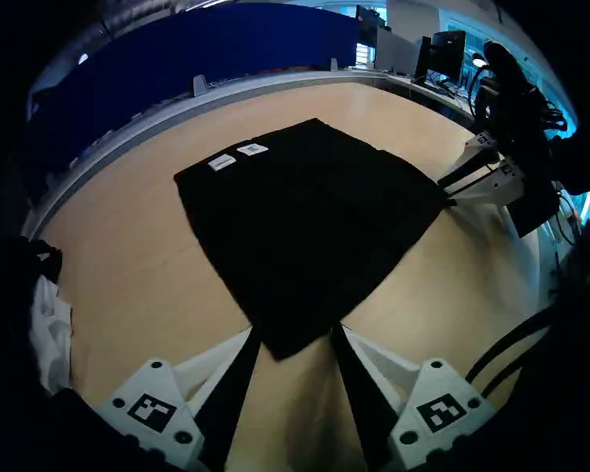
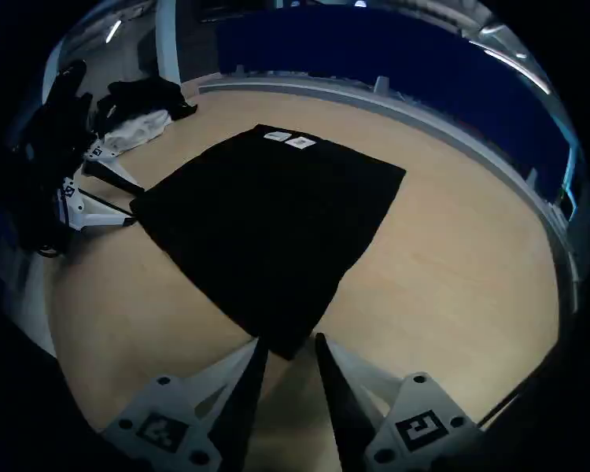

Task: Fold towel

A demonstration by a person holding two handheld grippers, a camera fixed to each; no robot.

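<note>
Black towel [image 1: 311, 220], likely soft and light, flat on the tabletop [image 1: 138, 259]; left gripper [image 1: 295, 330] and right gripper [image 2: 289, 340], fingers parted, each straddle a corner worth pinching.

table: wooden table [image 1: 138, 259] | back: blue partition [image 1: 216, 47] | far edge: monitors [image 1: 444, 51] | corner: white cloth [image 2: 138, 130] beside dark clothing [image 2: 141, 94]

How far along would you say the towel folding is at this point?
Done: the towel lies flat on the table. In hand: the left gripper and right gripper, both open, each straddle a corner. Remaining: closing on the corners and making the fold.
</note>
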